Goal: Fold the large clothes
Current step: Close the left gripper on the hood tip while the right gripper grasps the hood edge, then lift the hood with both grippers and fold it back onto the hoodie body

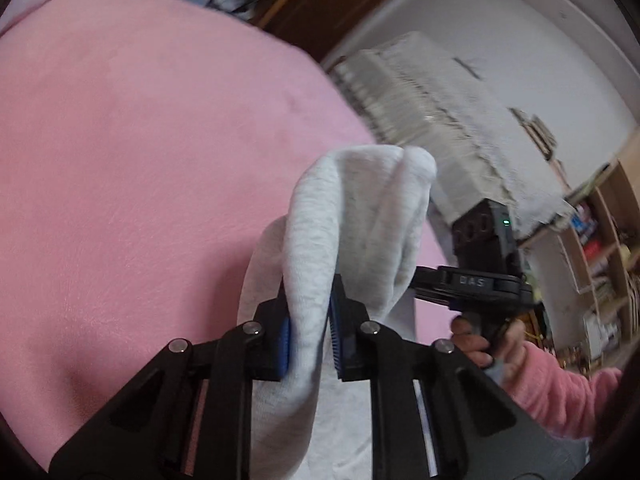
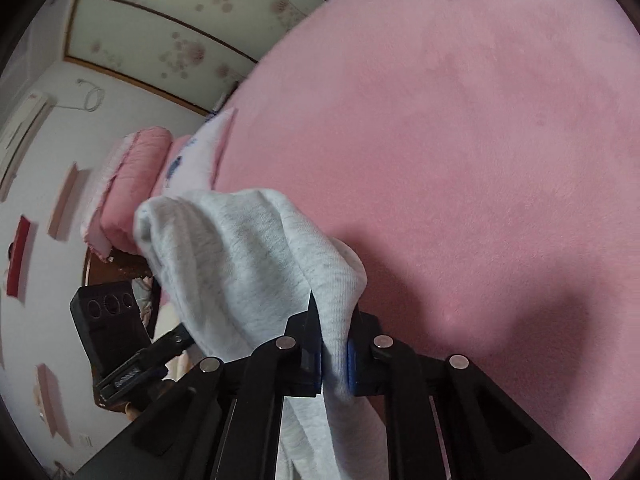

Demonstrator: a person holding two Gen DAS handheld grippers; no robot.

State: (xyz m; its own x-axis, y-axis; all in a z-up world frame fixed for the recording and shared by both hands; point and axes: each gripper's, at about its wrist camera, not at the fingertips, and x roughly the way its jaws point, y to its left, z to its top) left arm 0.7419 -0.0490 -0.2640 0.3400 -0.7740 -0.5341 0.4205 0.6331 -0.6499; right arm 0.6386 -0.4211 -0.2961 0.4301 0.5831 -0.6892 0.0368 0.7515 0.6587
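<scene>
Meanwhile, both grippers held the grey garment [image 1: 352, 216] above the pink blanket [image 1: 140, 140]: left gripper [image 1: 310, 336] and right gripper [image 2: 334, 360] each clamped a fold between their pads.

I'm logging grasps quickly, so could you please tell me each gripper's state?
Left gripper: shut on the grey garment.
Right gripper: shut on the same grey garment.
</scene>
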